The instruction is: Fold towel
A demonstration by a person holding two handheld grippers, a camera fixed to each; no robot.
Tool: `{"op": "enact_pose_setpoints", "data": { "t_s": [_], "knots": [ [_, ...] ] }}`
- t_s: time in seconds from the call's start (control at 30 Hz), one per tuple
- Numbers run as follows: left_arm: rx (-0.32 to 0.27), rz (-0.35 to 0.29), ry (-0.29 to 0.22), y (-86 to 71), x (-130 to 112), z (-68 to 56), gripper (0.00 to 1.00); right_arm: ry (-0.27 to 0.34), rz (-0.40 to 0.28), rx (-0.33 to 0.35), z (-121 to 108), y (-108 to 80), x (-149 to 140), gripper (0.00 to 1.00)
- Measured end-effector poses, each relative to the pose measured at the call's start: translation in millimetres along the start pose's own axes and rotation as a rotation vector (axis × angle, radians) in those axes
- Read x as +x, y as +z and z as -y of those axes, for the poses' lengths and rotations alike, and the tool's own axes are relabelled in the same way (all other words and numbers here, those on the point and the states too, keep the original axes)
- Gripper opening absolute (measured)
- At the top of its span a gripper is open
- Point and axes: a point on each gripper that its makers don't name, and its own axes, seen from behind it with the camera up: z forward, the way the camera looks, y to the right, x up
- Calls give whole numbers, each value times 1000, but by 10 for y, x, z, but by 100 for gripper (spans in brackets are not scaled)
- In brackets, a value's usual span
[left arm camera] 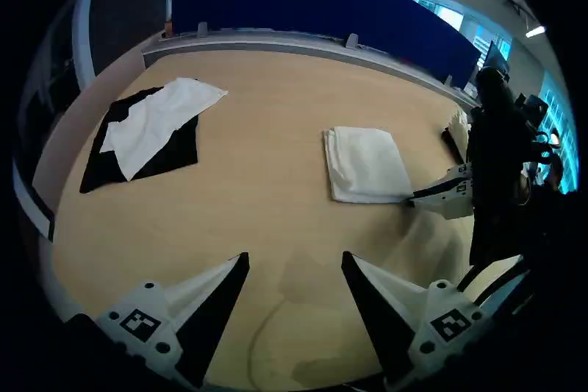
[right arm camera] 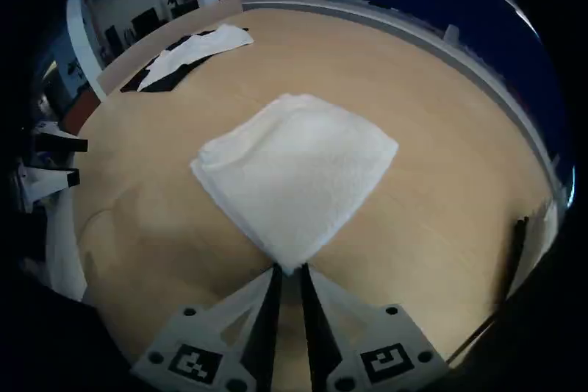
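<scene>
White folded terry towel (right arm camera: 294, 171), middle of pale wooden worktop (right arm camera: 441, 134): likely soft, light, limp; pinch a corner; right claw (right arm camera: 289, 282) near-closed at its corner, hold unclear; left claw (left arm camera: 294, 267) apart.

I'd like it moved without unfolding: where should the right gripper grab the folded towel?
The near corner of the folded towel, approached low along the table from the right gripper side: that corner points straight between its narrowed jaws, and the towel lies flat.
</scene>
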Motion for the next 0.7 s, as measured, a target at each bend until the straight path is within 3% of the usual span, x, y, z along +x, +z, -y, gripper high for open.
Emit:
{"op": "enact_pose_setpoints", "data": {
  "t_s": [0.1,0.4,0.7],
  "knots": [
    [-1,1,2,6,-4,-9,94,7,-13,-6,-6,-12,16,4],
    [-1,1,3,2,6,-14,94,38,-30,-6,-20,-28,18,2],
    [-3,-5,5,-21,39,-46,93,3,-61,-19,-25,-169,132,2]
  ]
}}
